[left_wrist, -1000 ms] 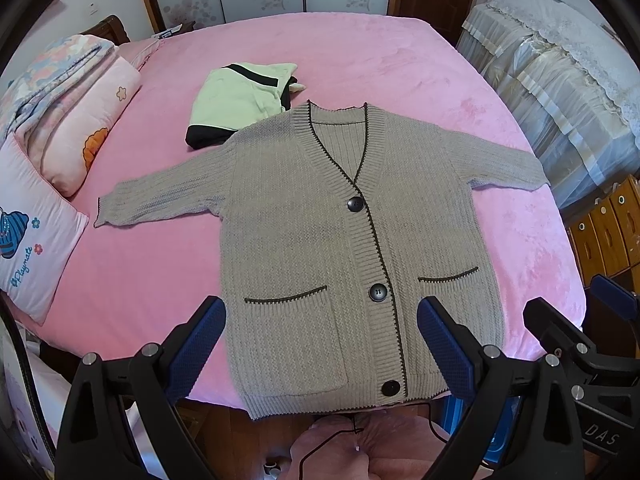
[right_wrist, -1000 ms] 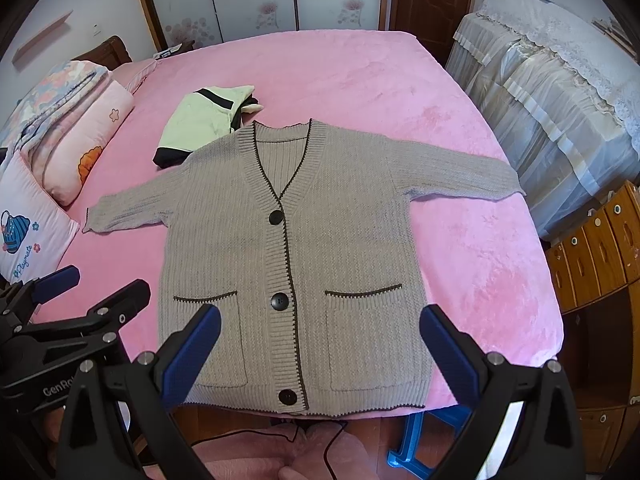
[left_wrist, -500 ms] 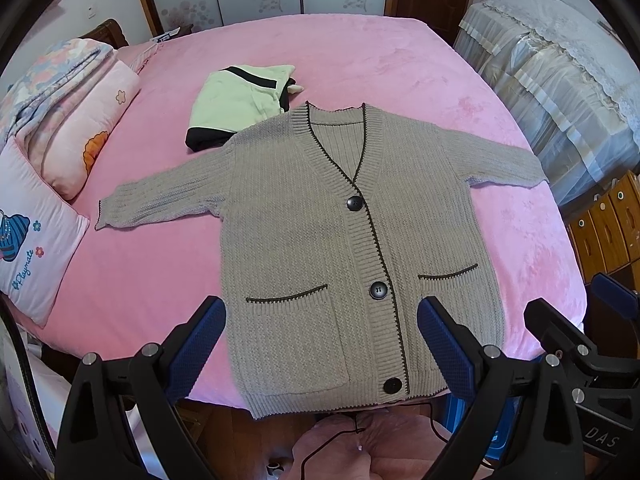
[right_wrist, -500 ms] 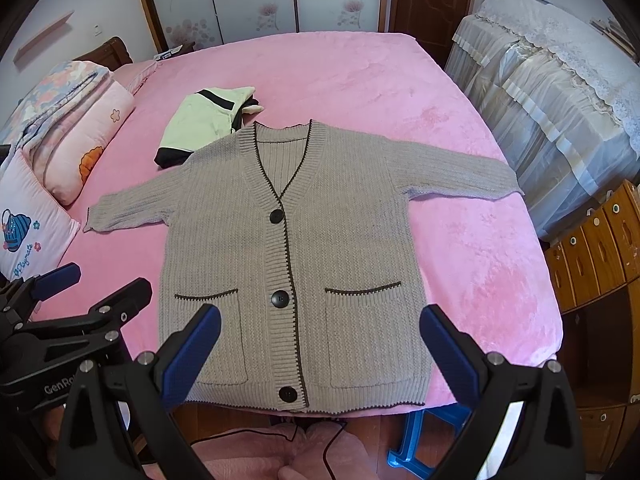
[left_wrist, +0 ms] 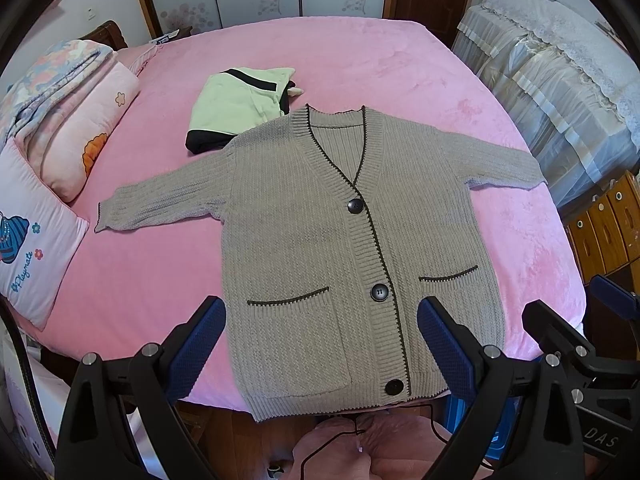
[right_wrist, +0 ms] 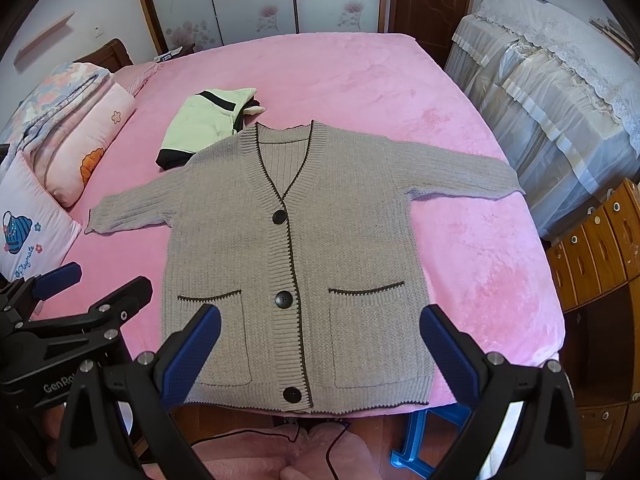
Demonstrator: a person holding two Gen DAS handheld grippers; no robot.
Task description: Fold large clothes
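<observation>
A grey knit cardigan (left_wrist: pixel 320 232) with dark trim, three black buttons and two pockets lies flat and face up on the pink bed (left_wrist: pixel 360 60), sleeves spread to both sides, its hem at the near edge. It also shows in the right wrist view (right_wrist: pixel 288 248). My left gripper (left_wrist: pixel 320 344) is open and empty, held above the hem. My right gripper (right_wrist: pixel 320 352) is open and empty, also above the hem. Each gripper appears at the edge of the other's view.
A folded pale green garment (left_wrist: pixel 236 110) with black bands lies beyond the cardigan's left shoulder. Pillows and folded quilts (left_wrist: pixel 60 120) line the bed's left side. A lace-covered piece of furniture (right_wrist: pixel 560 92) and wooden drawers (right_wrist: pixel 600 248) stand right. A blue stool (right_wrist: pixel 424 436) is below.
Both grippers have drifted very slightly; the cardigan sits a touch higher in the left wrist view. Nothing was grasped or moved.
</observation>
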